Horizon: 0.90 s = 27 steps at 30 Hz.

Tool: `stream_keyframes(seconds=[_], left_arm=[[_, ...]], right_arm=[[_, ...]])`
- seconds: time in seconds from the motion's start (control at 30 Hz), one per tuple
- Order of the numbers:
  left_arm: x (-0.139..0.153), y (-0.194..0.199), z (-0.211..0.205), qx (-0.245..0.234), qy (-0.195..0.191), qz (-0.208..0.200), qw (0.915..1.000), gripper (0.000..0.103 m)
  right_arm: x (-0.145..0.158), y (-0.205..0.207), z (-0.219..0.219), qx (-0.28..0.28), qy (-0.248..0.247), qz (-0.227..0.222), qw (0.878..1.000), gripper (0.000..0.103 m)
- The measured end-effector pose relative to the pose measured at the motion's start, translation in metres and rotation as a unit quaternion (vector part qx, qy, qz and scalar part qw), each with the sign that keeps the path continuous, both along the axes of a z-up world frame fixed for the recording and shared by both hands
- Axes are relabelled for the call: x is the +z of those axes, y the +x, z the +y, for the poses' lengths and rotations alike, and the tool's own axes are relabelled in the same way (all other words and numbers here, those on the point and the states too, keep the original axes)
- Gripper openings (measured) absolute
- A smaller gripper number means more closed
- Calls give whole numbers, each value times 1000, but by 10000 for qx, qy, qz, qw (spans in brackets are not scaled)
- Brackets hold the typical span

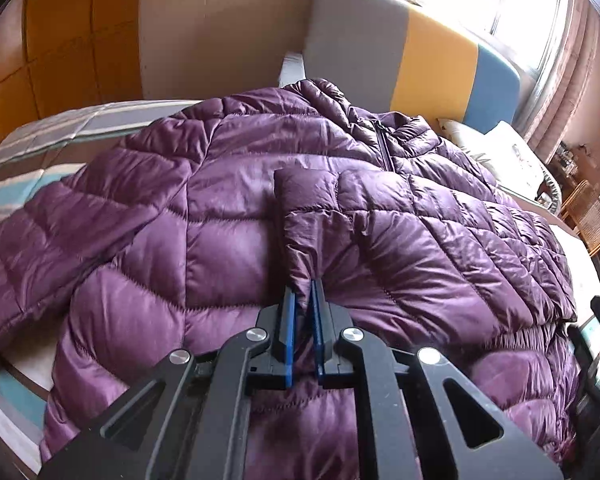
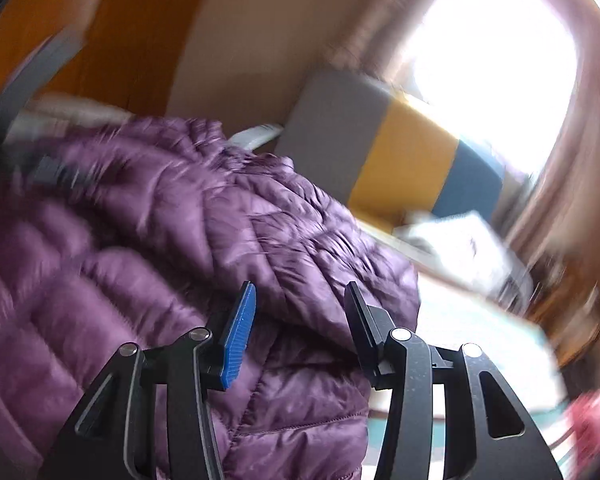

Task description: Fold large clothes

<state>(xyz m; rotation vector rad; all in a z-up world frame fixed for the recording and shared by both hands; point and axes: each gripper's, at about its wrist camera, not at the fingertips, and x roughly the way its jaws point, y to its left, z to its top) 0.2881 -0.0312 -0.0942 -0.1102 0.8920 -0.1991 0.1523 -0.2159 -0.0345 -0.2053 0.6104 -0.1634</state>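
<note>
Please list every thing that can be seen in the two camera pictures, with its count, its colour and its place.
puffer jacket: one, purple, spread over the bed, one sleeve laid across its front
bed cover: one, striped grey, white and teal, under the jacket
headboard: one, grey, yellow and blue panels, behind the jacket
pillow: one, white, beside the headboard
wardrobe: one, orange wood, back left
window: one, bright, back right
curtain: one, pinkish, beside the window
left gripper: one, black with blue pads, shut on the sleeve cuff
right gripper: one, black with blue pads, open, at the jacket's edge
</note>
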Motion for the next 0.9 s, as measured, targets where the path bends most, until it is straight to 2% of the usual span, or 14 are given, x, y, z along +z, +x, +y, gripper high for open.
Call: stream_keyframes(seconds=[0.07,0.13,0.2,0.33,0.43,0.6,0.67,0.77,0.9], left_arm=[[-3,-1,1,-11,-59,-28,10000,8],[-4,-4,5,-18,-144,-24,9999,9],[-5,-4,10,-14,-253,6,9997,10],[-8,-2,9,1,-393,19,9992,12],[-11,0,8,-3,-448,41,9990,12],[-15,2,9,-6,-521,49,9986,13],[-15,1,10,-4,-554,51,9984,13],[-15,2,11,-3,-603,62,9982,13],[-15,1,12,-18,-633,58,9980,13]], right_arm=[[6,8,-28,-439,660,25,9968,45],[5,23,-62,-968,1358,130,9859,33],[-4,38,-79,-1245,1656,279,9779,27],[-31,69,-100,-1587,2070,683,9630,26],[-49,77,-99,-1666,1987,889,9617,26],[-54,82,-98,-1748,1706,935,9652,25],[-53,81,-100,-1745,1739,936,9646,25],[-45,77,-96,-1723,1661,927,9665,25],[-21,53,-79,-1501,1690,672,9718,25]])
